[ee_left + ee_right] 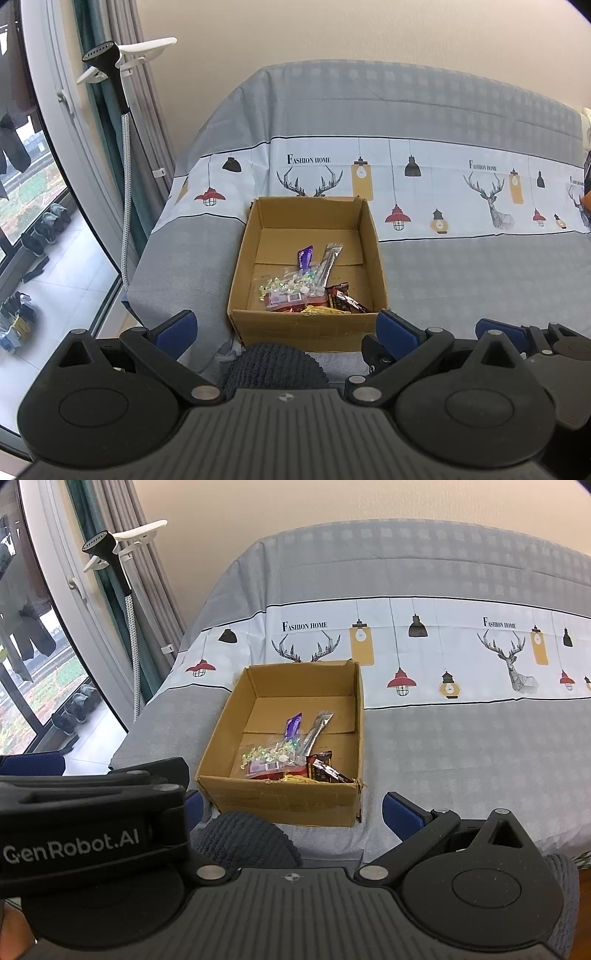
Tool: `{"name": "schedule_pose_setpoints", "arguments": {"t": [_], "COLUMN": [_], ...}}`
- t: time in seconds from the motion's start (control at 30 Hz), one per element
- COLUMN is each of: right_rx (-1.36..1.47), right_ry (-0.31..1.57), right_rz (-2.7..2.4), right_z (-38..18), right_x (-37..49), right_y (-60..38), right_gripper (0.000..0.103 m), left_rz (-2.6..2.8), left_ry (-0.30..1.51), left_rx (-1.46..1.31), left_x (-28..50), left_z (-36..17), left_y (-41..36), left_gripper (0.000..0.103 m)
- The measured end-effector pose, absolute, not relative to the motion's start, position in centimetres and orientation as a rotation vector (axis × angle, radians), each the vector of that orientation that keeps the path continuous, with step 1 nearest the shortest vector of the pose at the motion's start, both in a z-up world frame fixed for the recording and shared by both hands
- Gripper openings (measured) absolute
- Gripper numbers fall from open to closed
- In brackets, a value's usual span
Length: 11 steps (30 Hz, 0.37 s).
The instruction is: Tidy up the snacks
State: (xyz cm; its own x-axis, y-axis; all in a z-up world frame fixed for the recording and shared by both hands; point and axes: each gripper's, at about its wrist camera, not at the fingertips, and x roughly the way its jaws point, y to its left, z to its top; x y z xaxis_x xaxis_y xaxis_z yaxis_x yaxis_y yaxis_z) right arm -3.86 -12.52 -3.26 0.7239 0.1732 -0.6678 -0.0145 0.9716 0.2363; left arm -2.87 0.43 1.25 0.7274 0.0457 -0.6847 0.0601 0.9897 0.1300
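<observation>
Broadly, a bed (461,280) covered in a grey sheet fills both views, with a white printed band (424,177) of lamps, deer heads and the words "FASHION HOME" running across it. At the left a tall window (33,206) stands beside grey curtains (147,92), and a garment steamer head (101,59) hangs on its hose in front of them, with shoes (44,229) on the floor outside.

An open cardboard box (306,325) sits on the sheet near the bed's front edge, its far wall touching the printed band. The snacks lie inside it, gathered toward the near wall: a clear bag of wrapped candies (286,286) at the near left, a dark brown packet (345,299) at the near right, a yellow wrapper (319,310) just against the near wall between them, and a purple bar (306,256) and a slim silver sachet (328,258) leaning side by side farther back.

Just before the box, a dark ribbed fabric mound (275,363) rises between the tools.

Nearest the lens, the left gripper (286,326) is spread wide with nothing between its blue pads (177,326), holding short of the box. The right gripper (295,810) is likewise spread wide and grips nothing, its fingers flanking the box's near wall from short of it.
</observation>
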Motion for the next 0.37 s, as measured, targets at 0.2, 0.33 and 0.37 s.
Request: {"name": "schedule_pose_setpoints", "arguments": {"t": [0.2,0.33,0.37], "right_rx": [0.235,0.256,0.264], "right_ry": [0.755,0.774,0.783], "right_rz": [0.117,0.116,0.115], "right_z": [-3.6,-4.4,-4.8], "right_x": [-3.8,-3.2,-3.0], "right_y": [-13.1,-13.7,-14.0], "right_gripper": [0.102,0.102,0.102], "left_rz": [0.001,0.002,0.000], "left_ry": [0.760,0.786,0.795], "left_rx": [0.164,0.191,0.198], "left_x": [-2.7,-1.6,-1.3], "left_z": [1.1,0.1,-0.2], "left_y": [-0.1,-1.3,-1.7], "left_gripper": [0.103,0.103,0.103]}}
